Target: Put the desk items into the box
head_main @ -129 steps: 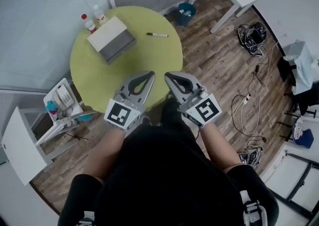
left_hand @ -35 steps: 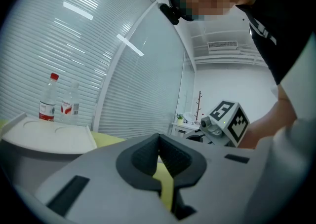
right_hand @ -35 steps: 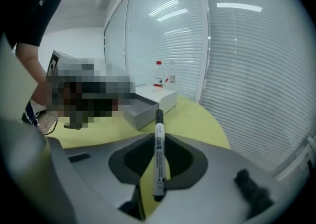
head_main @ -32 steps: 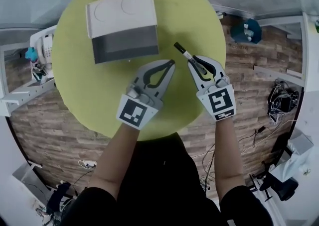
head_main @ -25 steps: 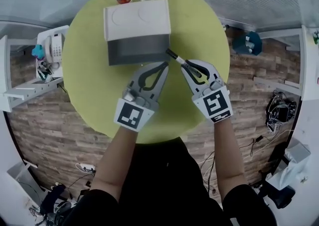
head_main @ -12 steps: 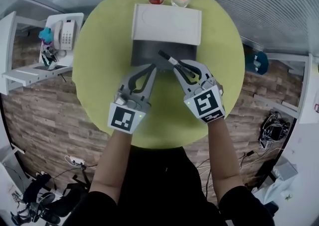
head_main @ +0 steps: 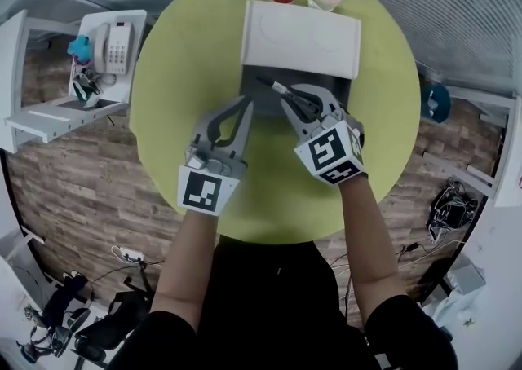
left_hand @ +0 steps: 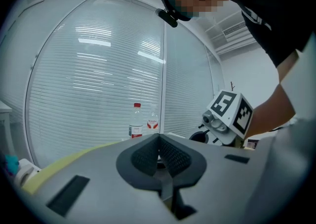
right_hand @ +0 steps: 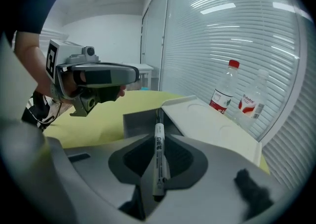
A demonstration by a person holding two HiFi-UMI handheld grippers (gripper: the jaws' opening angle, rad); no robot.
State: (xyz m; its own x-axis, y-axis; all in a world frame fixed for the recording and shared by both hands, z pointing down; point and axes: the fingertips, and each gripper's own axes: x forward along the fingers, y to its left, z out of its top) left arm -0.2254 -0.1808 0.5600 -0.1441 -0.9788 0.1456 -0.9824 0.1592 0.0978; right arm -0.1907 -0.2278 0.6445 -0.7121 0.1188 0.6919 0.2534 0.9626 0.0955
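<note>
Key relation: the marker (right_hand: 158, 156) sits in the right gripper (right_hand: 159, 136), jaws part-closed and clamped on its barrel. Its long axis runs straight fwd along the jaws, w/ the dark tip aimed into the gap btw the box's (right_hand: 139, 119) grey wall and its white lid.

From the head view, the marker (head_main: 276, 87) sticks out up-left of the right gripper (head_main: 292, 98). Its tip is over the grey inside of the box (head_main: 302, 34), just below the flipped-back lid. So the box is dead ahead of the jaws and very near (whether the tip touches anything, can't tell).

Right gripper is the nearer one, obviously. Its forearm reaches fwd over the yellow-green worktop (head_main: 179, 59), w/ the gripper pitched down toward the box and the marker cube facing up.

The left gripper (head_main: 243, 107) hangs just beside it, short of the box's front-left corner. Its view shows the left gripper (left_hand: 159, 136) w/ jaws pressed together and nothing btw them.

Judgement: the drop prob. needs only a bit more fwd/down travel before letting go, so the marker goes in lengthwise and doesn't catch the front wall.
</note>
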